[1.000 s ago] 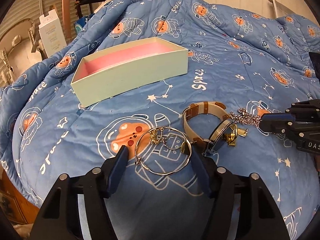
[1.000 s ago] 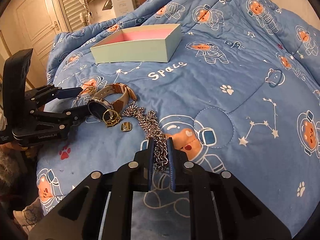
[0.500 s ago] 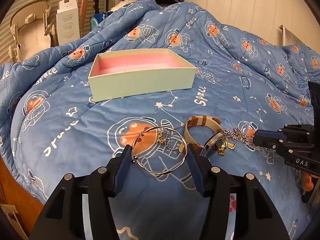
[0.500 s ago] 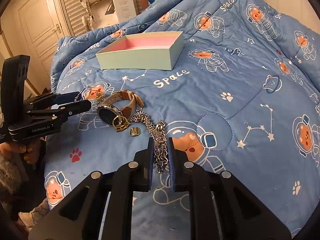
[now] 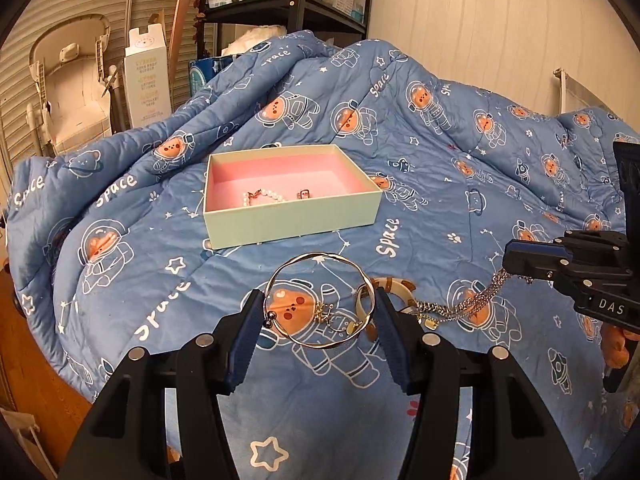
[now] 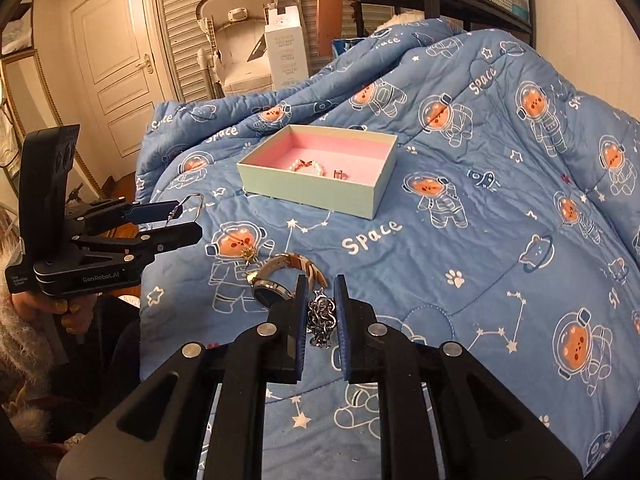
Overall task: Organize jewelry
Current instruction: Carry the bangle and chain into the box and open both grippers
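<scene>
Gripping a thin bangle across its width, the left gripper holds it clear of the bed quilt. At twelve o'clock sits the open box, with bare quilt between. At three o'clock, the right gripper has its jaws clamped on a silver chain, beside the watch.

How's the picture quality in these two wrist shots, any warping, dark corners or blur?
Left wrist view: strong fisheye bend, black corners, warm indoor light; the bangle and box read sharp. Right wrist view: same curving, so the door bows; the chain is in focus, with no strong glare.
</scene>
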A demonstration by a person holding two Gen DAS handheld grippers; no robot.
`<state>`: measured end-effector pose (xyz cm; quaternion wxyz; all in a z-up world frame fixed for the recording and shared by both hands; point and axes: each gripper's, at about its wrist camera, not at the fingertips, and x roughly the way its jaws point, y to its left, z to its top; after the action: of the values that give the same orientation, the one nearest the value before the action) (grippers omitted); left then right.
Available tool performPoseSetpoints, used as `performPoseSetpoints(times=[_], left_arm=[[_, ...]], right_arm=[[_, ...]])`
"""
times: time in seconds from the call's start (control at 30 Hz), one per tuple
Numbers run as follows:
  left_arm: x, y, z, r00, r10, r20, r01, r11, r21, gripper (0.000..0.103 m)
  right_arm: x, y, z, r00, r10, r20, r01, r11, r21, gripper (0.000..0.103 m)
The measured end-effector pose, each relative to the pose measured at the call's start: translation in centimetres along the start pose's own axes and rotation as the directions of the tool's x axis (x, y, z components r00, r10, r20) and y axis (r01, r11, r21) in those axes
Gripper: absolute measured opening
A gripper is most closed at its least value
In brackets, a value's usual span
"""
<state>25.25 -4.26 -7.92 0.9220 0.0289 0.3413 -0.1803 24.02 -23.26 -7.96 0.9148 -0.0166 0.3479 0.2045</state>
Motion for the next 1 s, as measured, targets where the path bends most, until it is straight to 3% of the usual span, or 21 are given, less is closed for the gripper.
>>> performPoseSetpoints(times=[0.67, 1.0], left_arm=[[-2.1, 1.0, 4.0, 1.000, -0.005, 0.025, 0.004, 1.000, 0.017, 0.054], [-1.6, 2.7, 8.2, 0.999, -0.009, 0.040, 0.008, 1.000, 0.023, 0.054]], right_arm=[[-3.9, 1.5, 9.2, 0.997, 0.054, 0.057, -0.048, 0.993, -0.106, 0.013], [-3.3, 1.8, 17.2, 0.992, 0.065, 0.112, -0.048, 0.988, -0.148, 0.013]])
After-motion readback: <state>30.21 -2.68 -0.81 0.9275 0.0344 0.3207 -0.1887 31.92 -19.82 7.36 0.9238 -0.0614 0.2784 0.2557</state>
